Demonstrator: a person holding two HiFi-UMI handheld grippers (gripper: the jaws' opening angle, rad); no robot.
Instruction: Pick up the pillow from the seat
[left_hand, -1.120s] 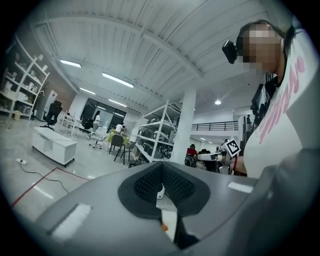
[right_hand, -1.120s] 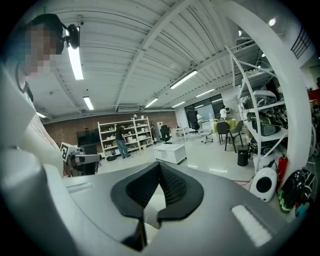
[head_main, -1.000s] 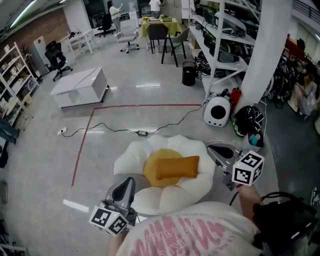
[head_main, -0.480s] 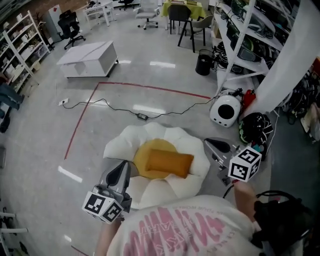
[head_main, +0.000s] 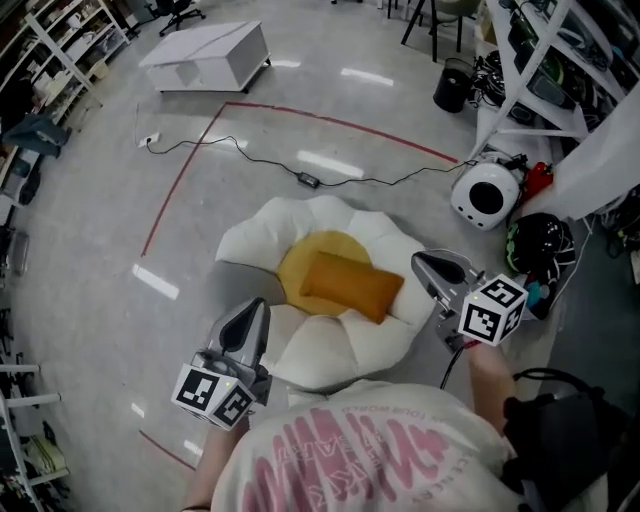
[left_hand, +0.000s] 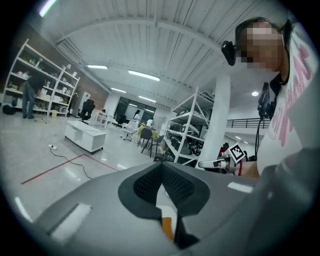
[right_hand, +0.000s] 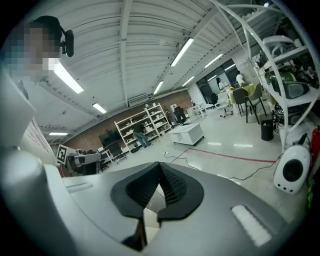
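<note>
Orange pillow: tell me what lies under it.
The orange pillow lies on the yellow centre of the white flower-shaped seat. The part of the seat beneath it is covered.

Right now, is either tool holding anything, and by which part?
Nothing. The left tool and right tool are shut and empty; the pillow lies on the seat.

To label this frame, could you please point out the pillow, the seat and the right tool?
pillow (head_main: 352, 286): head view, middle of its orange top.
seat (head_main: 330, 352): head view, bare white near petal.
right tool (head_main: 420, 262): head view, closed tips.
</note>
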